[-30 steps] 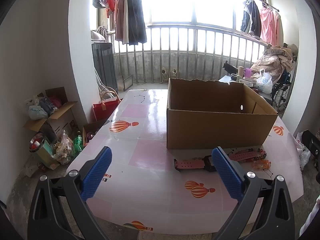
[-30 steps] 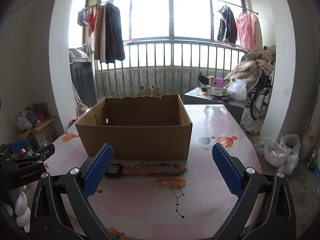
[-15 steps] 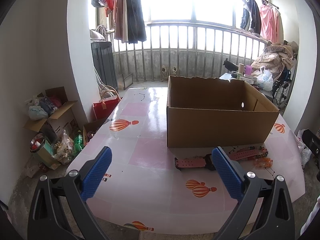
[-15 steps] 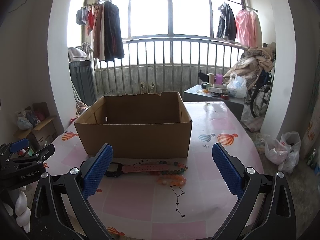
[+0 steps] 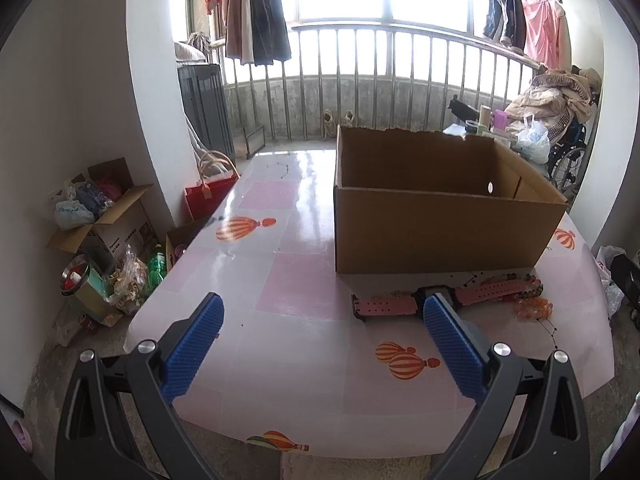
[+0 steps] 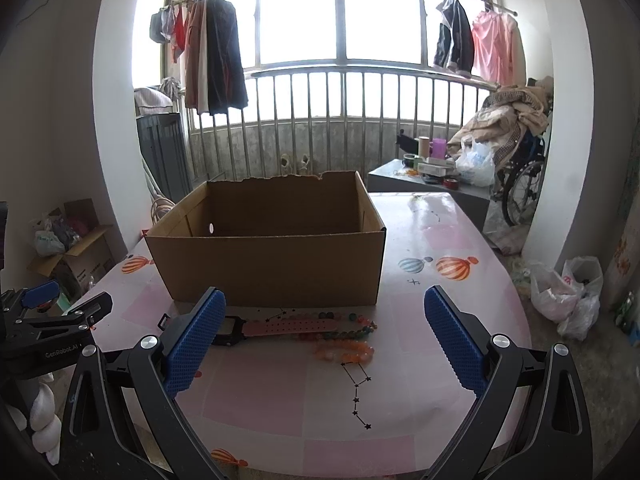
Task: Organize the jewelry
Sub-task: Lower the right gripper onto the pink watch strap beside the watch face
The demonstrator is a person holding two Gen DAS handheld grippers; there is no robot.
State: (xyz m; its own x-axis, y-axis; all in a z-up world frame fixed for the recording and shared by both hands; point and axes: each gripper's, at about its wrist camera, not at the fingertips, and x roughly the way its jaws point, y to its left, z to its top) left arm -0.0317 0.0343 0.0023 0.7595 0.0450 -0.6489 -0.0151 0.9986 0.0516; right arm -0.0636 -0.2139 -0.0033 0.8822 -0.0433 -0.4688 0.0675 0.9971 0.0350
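Lying just in front of the cardboard box (image 6: 272, 268) at 12 o'clock, the pink watch (image 6: 288, 327) touches the bead bracelets (image 6: 346, 350) (both on the table (image 6: 440, 380)). Left gripper (image 5: 320, 344) and right gripper (image 6: 325, 338) gape wide, empty.

Blown-out daylight from the window (image 6: 304, 20); sharp centre, fisheye-bent dark edges.

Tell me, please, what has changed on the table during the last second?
Almost nothing. Both views shift only slightly. The left gripper and right gripper stay open and hold nothing. The pink watch, the bead bracelets and the cardboard box stay where they were.
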